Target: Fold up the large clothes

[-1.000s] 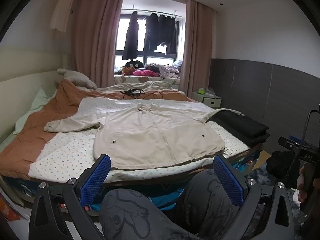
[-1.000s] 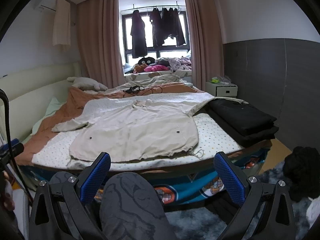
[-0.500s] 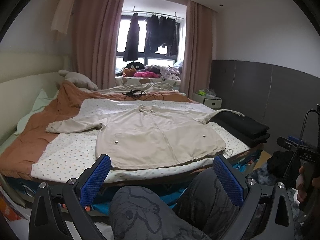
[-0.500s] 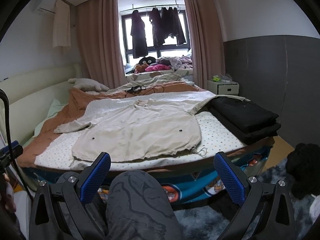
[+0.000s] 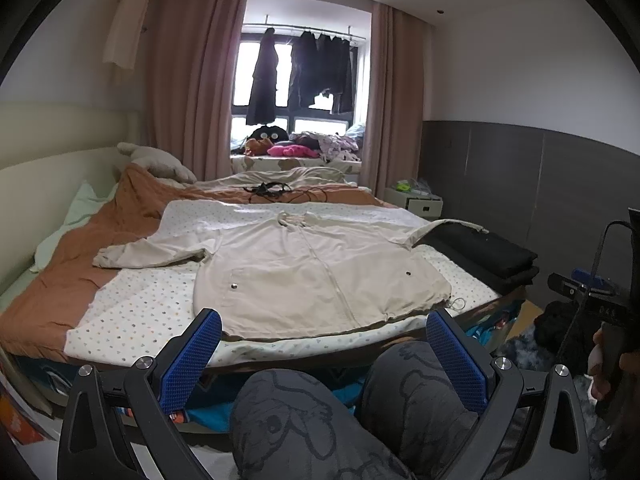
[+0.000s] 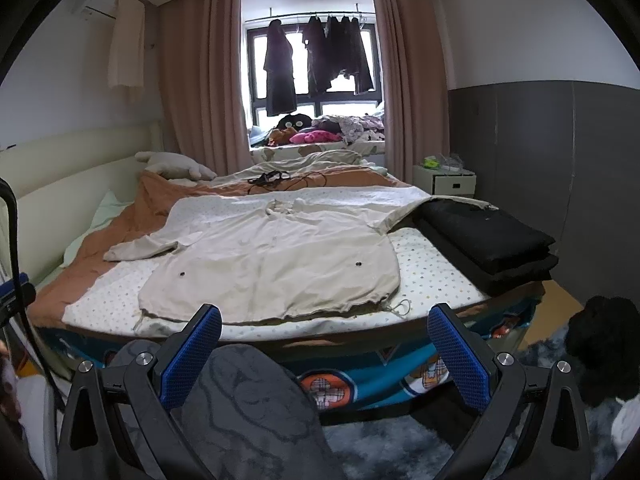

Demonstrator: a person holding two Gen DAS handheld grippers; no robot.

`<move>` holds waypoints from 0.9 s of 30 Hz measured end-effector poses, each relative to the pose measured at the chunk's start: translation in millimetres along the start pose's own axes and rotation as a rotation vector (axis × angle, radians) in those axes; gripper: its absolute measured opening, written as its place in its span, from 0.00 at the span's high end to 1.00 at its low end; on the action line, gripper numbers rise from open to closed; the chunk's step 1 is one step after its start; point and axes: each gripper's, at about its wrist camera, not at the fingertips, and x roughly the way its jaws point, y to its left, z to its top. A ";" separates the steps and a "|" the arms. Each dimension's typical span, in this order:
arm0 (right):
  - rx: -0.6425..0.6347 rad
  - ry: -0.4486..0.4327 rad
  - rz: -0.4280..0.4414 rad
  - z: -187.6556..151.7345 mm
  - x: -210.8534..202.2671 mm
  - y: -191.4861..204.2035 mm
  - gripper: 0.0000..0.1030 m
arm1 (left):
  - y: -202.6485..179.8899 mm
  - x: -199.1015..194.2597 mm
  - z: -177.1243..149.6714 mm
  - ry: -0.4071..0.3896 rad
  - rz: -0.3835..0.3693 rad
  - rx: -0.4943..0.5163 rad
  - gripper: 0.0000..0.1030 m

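A large beige jacket (image 5: pixel 304 268) (image 6: pixel 276 264) lies spread flat, front up, on a dotted sheet (image 5: pixel 132 312) over the bed, sleeves out to both sides. Its right sleeve (image 6: pixel 440 204) rests across a stack of folded black clothes (image 6: pixel 492 240). My left gripper (image 5: pixel 324 354) is open, held short of the bed's near edge above the person's knees (image 5: pixel 320 412). Nothing is between its blue pads. My right gripper (image 6: pixel 324 354) is open too, low before the bed over a knee (image 6: pixel 248 400), also with nothing in it.
An orange-brown blanket (image 5: pixel 48 292) covers the bed's left side, with a plush toy (image 5: pixel 156 160) and black cables (image 5: pixel 268 189) farther back. A white nightstand (image 6: pixel 444 179) stands at the far right. A dark bundle (image 6: pixel 604 344) lies on the floor rug. Dark clothes hang at the window (image 6: pixel 320 56).
Both views have crept slightly nearer the bed and risen a little. The jacket has not moved and both grippers stay open.
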 end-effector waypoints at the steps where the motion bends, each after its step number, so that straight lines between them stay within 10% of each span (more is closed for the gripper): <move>1: 0.002 0.001 0.002 0.9 0.3 -0.4 0.00 | 1.1 -0.1 -0.3 0.000 -0.001 0.002 0.00; 27: 0.024 0.028 0.011 3.2 15.4 -1.6 0.00 | 4.7 14.6 0.9 0.021 -0.009 -0.012 0.00</move>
